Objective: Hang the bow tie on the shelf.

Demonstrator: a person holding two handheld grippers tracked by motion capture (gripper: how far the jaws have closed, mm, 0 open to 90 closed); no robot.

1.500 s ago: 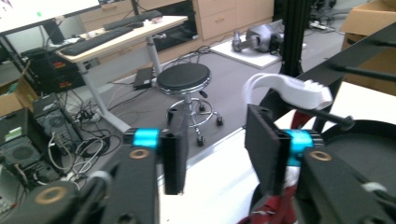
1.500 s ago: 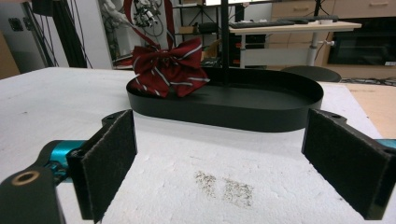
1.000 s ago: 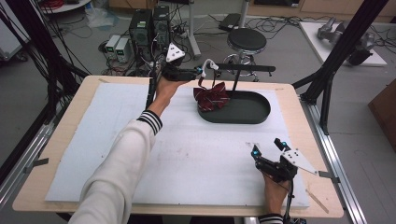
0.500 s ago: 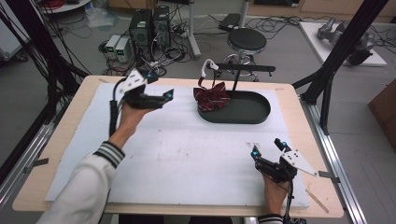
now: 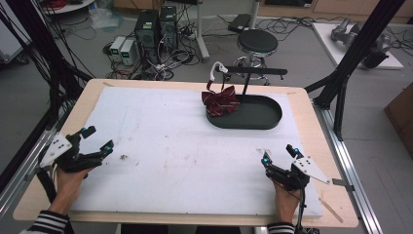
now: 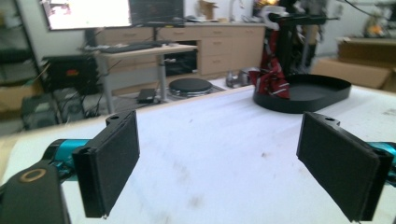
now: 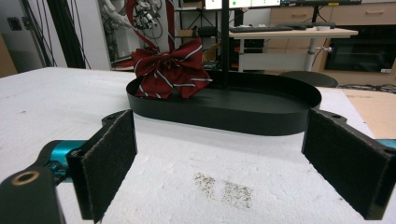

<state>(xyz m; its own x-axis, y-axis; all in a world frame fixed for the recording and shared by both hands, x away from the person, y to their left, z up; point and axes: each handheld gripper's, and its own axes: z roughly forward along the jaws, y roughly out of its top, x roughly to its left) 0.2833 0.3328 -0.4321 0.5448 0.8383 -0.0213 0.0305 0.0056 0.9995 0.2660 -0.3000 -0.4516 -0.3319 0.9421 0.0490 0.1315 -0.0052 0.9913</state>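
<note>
Since the red striped bow tie is seen hung from the stand's hook, draped over the black tray's rim, and both the left gripper and right gripper are held spread and empty near the table's near edge, the hanging is judged done.

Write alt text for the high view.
A red striped bow tie hangs from a stand into a black oval tray at the table's far side, while the open left gripper and right gripper rest near the front corners.
</note>
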